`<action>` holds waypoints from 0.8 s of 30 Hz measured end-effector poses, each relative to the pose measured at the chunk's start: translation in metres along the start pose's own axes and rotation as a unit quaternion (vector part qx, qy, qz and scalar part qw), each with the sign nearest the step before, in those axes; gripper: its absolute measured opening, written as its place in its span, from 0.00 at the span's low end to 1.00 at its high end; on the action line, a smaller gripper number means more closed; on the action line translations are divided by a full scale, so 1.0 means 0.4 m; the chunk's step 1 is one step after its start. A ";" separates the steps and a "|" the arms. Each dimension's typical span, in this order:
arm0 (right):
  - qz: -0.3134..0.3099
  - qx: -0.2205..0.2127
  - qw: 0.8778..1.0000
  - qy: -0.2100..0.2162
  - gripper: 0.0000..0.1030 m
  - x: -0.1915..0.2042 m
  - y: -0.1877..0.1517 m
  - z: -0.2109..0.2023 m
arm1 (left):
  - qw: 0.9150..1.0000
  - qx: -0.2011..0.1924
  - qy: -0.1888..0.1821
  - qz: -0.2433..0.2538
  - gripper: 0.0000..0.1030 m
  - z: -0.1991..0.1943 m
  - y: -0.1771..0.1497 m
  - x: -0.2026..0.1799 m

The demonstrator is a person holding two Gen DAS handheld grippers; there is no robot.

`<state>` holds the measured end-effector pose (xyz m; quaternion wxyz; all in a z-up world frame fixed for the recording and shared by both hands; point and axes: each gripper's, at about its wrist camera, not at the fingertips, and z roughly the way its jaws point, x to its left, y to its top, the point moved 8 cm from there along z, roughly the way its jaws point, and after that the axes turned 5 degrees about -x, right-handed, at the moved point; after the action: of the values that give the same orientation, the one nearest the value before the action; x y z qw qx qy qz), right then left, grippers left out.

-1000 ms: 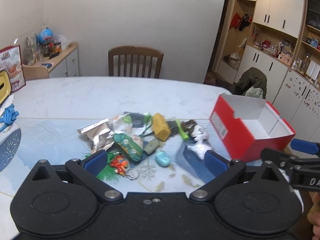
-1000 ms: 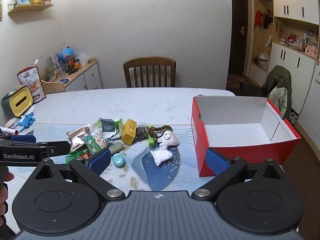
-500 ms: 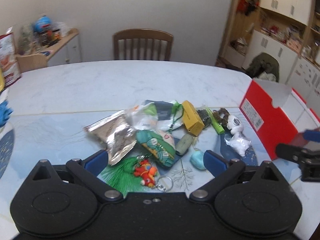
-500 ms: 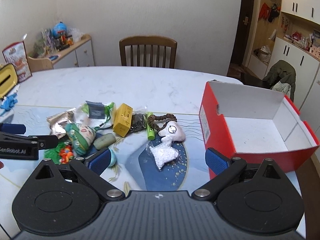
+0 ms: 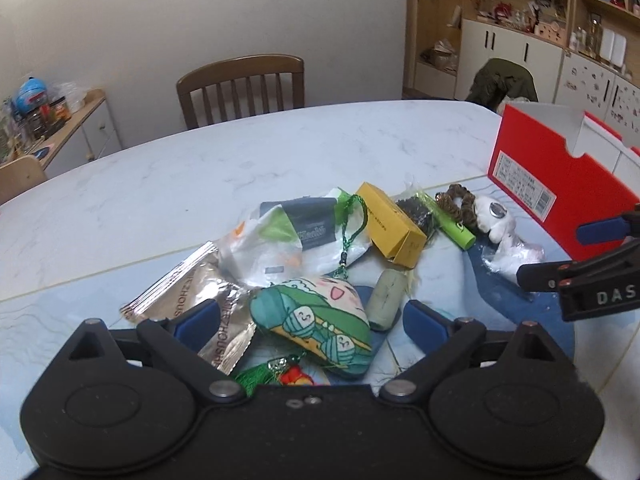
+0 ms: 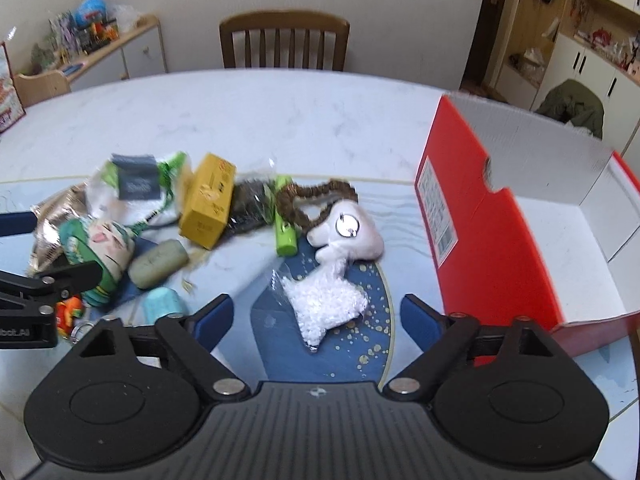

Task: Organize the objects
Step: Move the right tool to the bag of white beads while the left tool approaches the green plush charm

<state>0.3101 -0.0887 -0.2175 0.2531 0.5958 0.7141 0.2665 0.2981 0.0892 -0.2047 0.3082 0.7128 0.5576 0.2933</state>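
Note:
A heap of small items lies mid-table. My left gripper is open, straddling a green cartoon pouch, with a silver foil packet by its left finger and a grey-green soap bar by its right. My right gripper is open just above a clear bag of white beads, close behind a white plush toy. Also in the heap are a yellow box, a green tube and a teal soap. The red shoebox stands open on the right.
A wooden chair stands at the table's far side. A low cabinet with clutter is at the back left, and white cupboards line the right wall. The white marble tabletop stretches beyond the heap.
Both grippers have moved forward and down toward the heap. The left one now straddles the green pouch; the right one has closed in over the bag of white beads.

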 end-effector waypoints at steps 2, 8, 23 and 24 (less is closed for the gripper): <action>0.002 0.005 1.000 0.001 0.84 -0.003 -0.001 0.020 | 1.000 0.002 -0.001 0.004 0.95 0.012 0.001 0.001; 0.004 0.020 1.000 -0.002 0.81 -0.011 -0.008 0.060 | 1.000 0.003 -0.006 0.024 0.95 0.039 -0.005 -0.013; 0.014 0.038 0.999 -0.001 0.55 -0.014 -0.014 0.100 | 0.999 0.006 0.003 0.040 0.73 0.070 -0.029 -0.011; 0.013 0.038 0.999 -0.001 0.54 -0.013 -0.014 0.099 | 0.999 0.006 0.004 0.039 0.71 0.070 -0.029 -0.010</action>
<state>0.3340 -0.0917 -0.2498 0.2278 0.6147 0.7153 0.2420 0.3115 0.0843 -0.2315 0.2896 0.7349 0.5322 0.3047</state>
